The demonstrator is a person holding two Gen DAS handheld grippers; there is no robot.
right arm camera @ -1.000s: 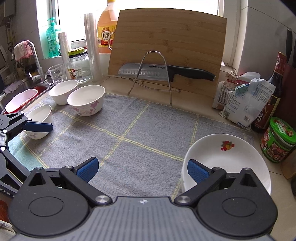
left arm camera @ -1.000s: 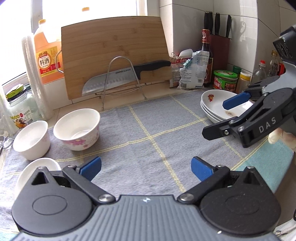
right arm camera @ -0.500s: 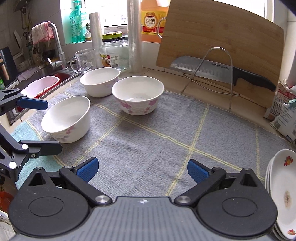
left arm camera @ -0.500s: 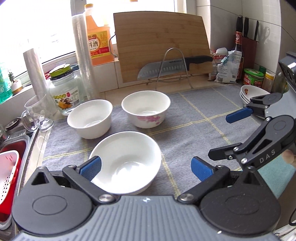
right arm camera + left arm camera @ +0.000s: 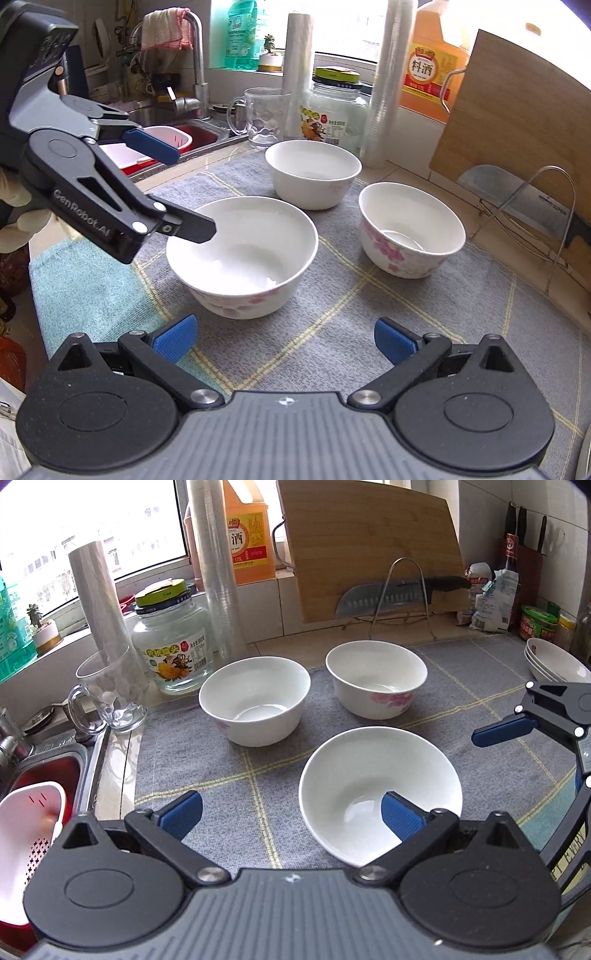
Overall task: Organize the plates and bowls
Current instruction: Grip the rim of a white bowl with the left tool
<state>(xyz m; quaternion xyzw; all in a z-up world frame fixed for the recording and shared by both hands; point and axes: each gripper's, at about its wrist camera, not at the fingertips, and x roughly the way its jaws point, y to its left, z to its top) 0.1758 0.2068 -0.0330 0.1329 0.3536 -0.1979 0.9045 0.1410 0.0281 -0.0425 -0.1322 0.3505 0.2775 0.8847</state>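
The left gripper (image 5: pixel 291 810), jaws spread, closes on the nearest white floral ceramic bowl (image 5: pixel 380 794), one finger inside its rim. Next, I judge: pinch that rim, then nest it (right gripper (image 5: pixel 284 338) spread, empty).

Counter (image 5: pixel 118 760) carries grey mat (image 5: pixel 229 771) (three bowls (image 5: pixel 255 698)).

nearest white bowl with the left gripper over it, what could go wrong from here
The open left gripper has one finger at the rim of the nearest white flower-patterned bowl; a thin one-sided rim pinch could let it tilt or slip.

Two more white bowls stand close behind, so a swing could knock them.

The clear glass mug sits at the grey checked cloth's edge beside the sink.
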